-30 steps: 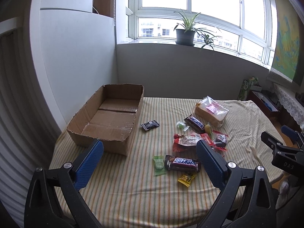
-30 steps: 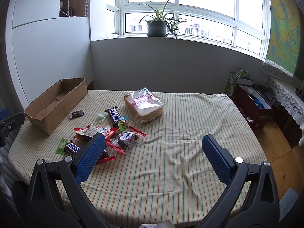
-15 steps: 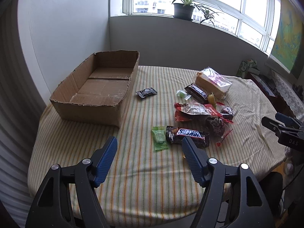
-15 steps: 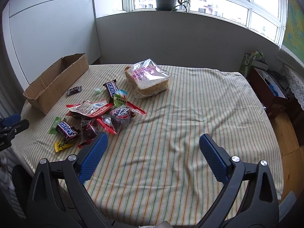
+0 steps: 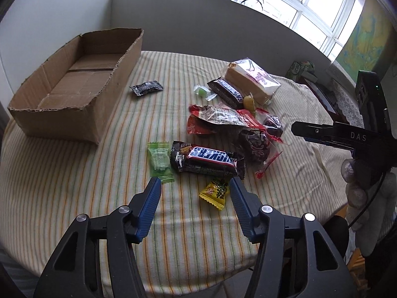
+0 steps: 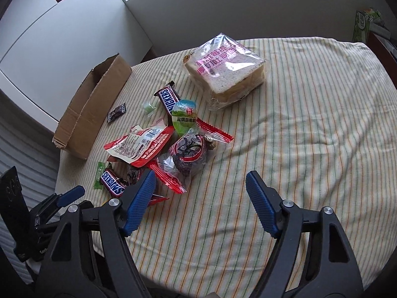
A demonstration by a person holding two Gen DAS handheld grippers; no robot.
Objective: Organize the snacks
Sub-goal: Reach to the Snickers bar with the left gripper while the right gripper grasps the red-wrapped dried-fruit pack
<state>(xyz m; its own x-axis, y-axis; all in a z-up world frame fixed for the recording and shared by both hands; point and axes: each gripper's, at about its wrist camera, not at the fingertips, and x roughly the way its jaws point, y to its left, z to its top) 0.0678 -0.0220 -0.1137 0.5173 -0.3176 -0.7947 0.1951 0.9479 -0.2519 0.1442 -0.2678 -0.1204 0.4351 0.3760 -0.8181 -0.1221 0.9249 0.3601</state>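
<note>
An open cardboard box (image 5: 74, 84) sits at the far left of the worktop (image 5: 74, 186), which wears a striped cloth. Its flaps are torn off at the rim, and only its bare taped floor shows inside; none of the snacks is in it. Just beside its right wall lies a small black candy wrapper (image 5: 146, 87) on the cloth.

The rest of the snacks lie loose in a cluster to the right of the box. Nearest is a Snickers bar (image 5: 207, 159) with a green candy packet (image 5: 159, 161) touching its left end and a yellow candy packet (image 5: 215, 191) just in front of it. Behind these lie a red snack pouch (image 5: 218, 119), a clear bag of dark dried fruit (image 6: 189, 154), a second Snickers bar (image 6: 168, 99), a green-lidded jelly cup (image 6: 184, 119) and a round green sweet (image 5: 201, 91). A bag of sliced bread (image 6: 227, 70) rests farthest back (its sealed wrapper is the only container with anything in it).

The left gripper (image 5: 195, 186) hovers over the near Snickers bar and yellow packet; its jaws have just been closing but remain parted, with nothing between the pads. The right gripper (image 6: 200, 181) hovers by the fruit bag, its jaws likewise closing, parted and gripping nothing.
</note>
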